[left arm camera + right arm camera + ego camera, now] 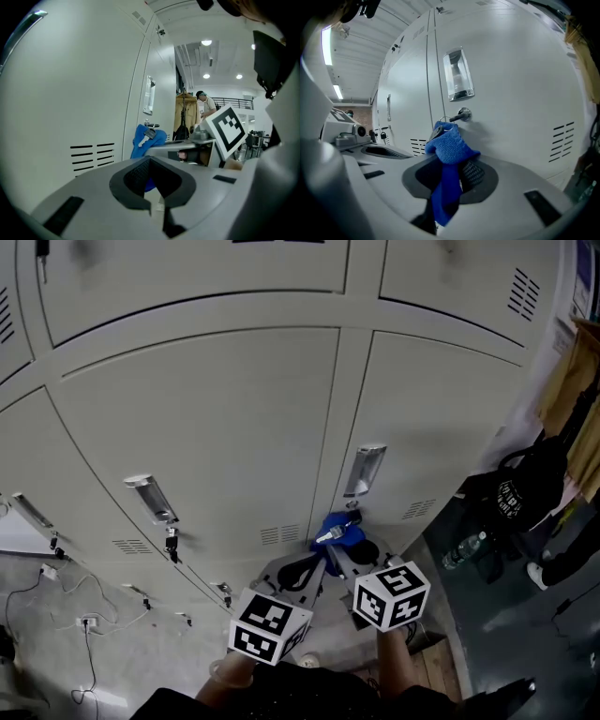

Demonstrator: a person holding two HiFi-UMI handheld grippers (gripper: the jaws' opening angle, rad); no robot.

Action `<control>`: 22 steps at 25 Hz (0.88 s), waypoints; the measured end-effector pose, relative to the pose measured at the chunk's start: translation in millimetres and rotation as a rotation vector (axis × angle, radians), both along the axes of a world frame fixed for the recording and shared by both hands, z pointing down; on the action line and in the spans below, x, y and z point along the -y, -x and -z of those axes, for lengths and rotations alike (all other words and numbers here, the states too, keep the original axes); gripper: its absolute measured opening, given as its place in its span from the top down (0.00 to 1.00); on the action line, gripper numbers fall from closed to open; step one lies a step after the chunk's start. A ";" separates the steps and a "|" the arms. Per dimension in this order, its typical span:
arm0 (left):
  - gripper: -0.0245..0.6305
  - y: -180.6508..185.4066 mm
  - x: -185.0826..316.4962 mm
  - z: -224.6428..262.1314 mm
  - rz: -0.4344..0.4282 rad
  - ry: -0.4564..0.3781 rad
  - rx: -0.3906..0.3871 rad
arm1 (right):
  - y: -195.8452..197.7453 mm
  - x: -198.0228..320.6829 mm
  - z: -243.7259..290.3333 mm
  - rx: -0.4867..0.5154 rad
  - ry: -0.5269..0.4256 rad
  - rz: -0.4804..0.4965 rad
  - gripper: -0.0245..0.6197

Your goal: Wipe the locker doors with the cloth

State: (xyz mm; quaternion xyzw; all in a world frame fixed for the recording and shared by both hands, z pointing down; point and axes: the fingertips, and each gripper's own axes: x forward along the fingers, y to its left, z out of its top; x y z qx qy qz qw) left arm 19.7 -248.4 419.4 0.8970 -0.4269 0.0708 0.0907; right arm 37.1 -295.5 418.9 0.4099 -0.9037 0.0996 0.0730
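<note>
A blue cloth (449,145) is bunched between the jaws of my right gripper (450,176), which is shut on it. The cloth (339,531) is held against the pale grey locker door (431,418), just below its recessed handle (364,470) and beside the lock with a key and ring (461,114). My left gripper (302,573) hangs lower and to the left, a little off the doors, jaws together and holding nothing. In the left gripper view the cloth (143,140) shows beyond the left gripper (151,183).
The neighbouring door (216,427) has its own handle (150,498) and a hanging key (172,542). A black bag (516,493) and a bottle (466,547) sit on the floor to the right. Cables (56,606) lie at the lower left. A person (205,101) stands far off.
</note>
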 end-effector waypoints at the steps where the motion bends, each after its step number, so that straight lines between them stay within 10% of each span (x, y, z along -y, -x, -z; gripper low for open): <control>1: 0.95 0.5 0.3 -0.9 0.001 0.002 0.002 | 2.3 1.0 0.5 -0.002 -0.004 -0.001 0.83; 22: 0.95 -38.3 4.4 -7.8 -0.087 0.025 0.016 | -54.0 20.7 -1.0 0.003 -0.019 -0.112 0.83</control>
